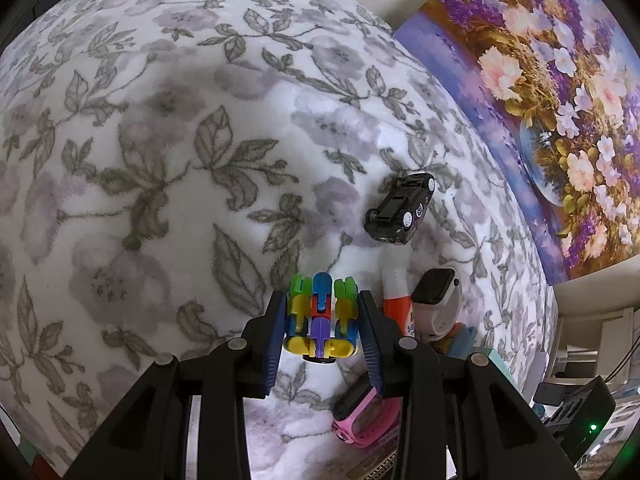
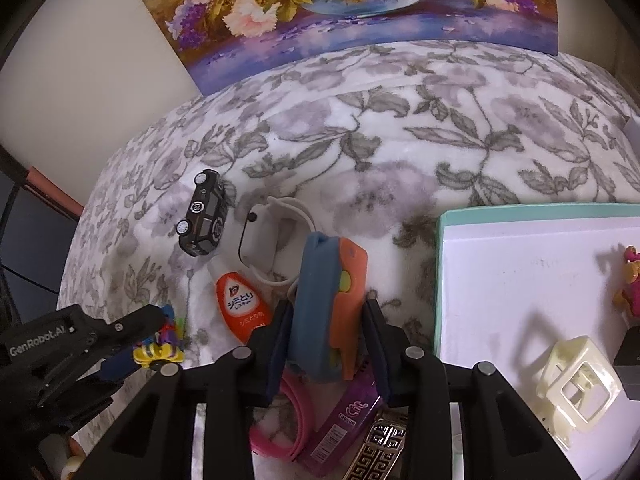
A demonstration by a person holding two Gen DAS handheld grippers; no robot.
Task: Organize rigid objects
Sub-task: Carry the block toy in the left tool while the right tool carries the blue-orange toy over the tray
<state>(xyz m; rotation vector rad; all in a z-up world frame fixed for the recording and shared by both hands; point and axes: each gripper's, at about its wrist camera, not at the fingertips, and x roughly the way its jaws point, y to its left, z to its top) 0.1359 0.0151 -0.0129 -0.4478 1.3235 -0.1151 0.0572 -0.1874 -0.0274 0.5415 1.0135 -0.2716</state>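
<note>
Clamping a multicoloured plastic toy (image 1: 320, 316) between its blue pads, the left gripper (image 1: 322, 336) holds it just above the floral blanket (image 1: 140, 140). The right gripper (image 2: 326, 340) has its jaws narrowed around a blue-and-orange toy knife (image 2: 326, 308), the pads pressing its sides. Beyond it lie an orange stain-remover bottle (image 2: 242, 304), a white smartwatch (image 2: 260, 236) just behind the bottle, and a black toy car (image 2: 204, 212) on its side further left. Below the right gripper rest a pink band (image 2: 280, 436), a purple packet (image 2: 344, 428) and a gold-patterned piece (image 2: 380, 452). To the right, a teal-rimmed white box (image 2: 440, 264) contains a cream hair claw (image 2: 576, 384). A flower painting (image 2: 360, 0) leans behind the blanket.
</note>
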